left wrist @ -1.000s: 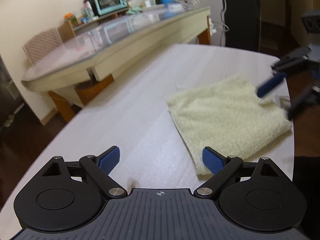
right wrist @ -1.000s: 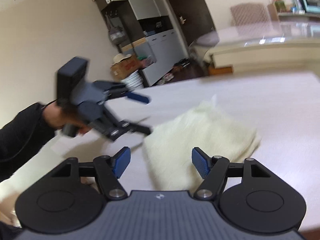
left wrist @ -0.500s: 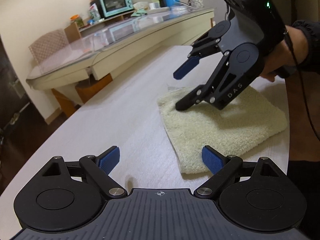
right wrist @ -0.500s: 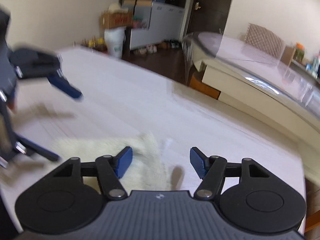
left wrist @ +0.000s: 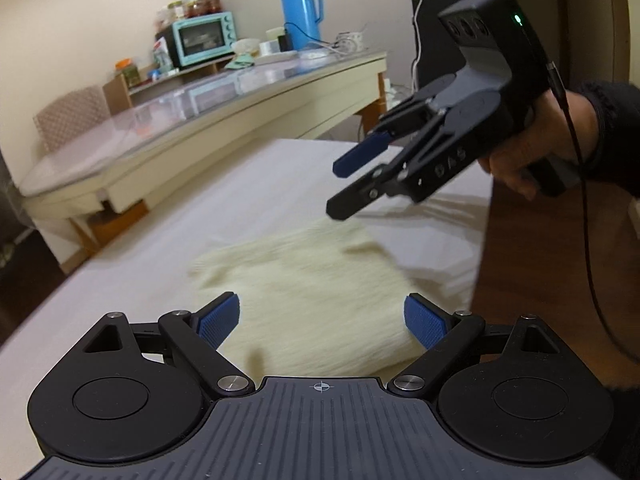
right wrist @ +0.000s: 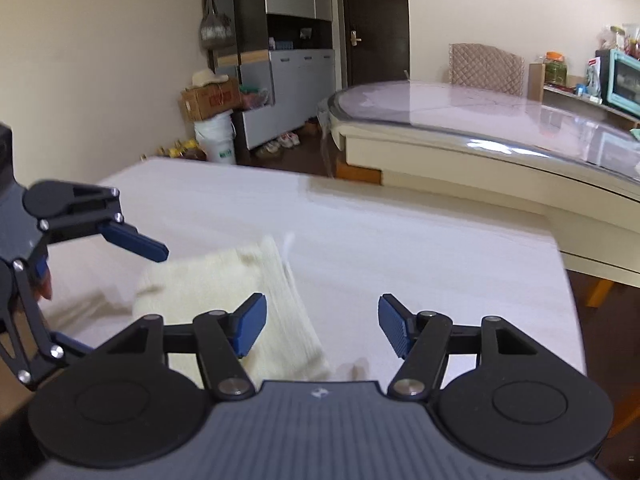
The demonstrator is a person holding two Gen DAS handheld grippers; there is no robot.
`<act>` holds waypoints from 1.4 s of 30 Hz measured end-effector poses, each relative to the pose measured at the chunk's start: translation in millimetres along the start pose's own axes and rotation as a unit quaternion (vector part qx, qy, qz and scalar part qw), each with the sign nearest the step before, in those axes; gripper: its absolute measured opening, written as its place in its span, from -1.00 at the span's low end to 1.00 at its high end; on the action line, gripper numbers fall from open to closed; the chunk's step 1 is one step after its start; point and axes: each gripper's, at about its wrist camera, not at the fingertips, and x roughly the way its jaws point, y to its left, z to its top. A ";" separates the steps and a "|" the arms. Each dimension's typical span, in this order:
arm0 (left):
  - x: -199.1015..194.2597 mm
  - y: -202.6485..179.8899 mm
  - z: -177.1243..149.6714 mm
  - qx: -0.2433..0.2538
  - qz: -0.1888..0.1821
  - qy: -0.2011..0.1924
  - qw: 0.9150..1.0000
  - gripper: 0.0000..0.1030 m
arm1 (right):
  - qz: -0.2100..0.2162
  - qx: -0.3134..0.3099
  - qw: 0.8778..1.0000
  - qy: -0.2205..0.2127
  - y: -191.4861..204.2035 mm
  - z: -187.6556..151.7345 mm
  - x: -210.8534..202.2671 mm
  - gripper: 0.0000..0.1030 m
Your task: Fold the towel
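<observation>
cream walls enclose a lived-in room where a pale table (right wrist: 360, 232) stands beside a long glass-topped counter (left wrist: 208, 112) carrying a turquoise toaster oven (left wrist: 204, 38) and a blue thermos (left wrist: 300, 12); grey cabinets (right wrist: 296, 84), a dark door (right wrist: 376, 20), a quilted chair (right wrist: 486, 64) and dark wood floor lie beyond.

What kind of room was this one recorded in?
Most likely a home dining or kitchen area: a glass-topped dining table with a quilted chair, a teal toaster oven and blue thermos jug on a sideboard, shoes by a storage cabinet.
</observation>
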 end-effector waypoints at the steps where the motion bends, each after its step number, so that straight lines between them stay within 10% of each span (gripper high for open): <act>1: 4.1 -7.9 -0.3 0.008 -0.001 0.003 1.000 0.81 | 0.004 0.006 1.000 0.000 -1.9 -3.4 -2.2 0.28; 18: -7.7 24.6 -22.0 0.030 0.076 0.059 0.995 0.83 | 0.014 -0.062 0.998 0.012 39.4 -18.3 11.5 0.30; 32: -32.1 40.8 -20.2 -0.139 0.081 0.012 0.987 0.81 | 0.030 -0.060 0.998 -0.012 54.8 -11.0 -1.3 0.05; 36: -17.8 48.8 -17.1 -0.190 0.096 0.022 0.977 0.29 | 0.030 -0.016 0.999 -0.016 42.5 -9.2 0.1 -0.07; 42: -13.8 48.4 -23.5 -0.211 0.114 0.035 0.970 0.05 | 0.027 -0.010 0.999 -0.014 38.9 -4.8 3.1 -0.09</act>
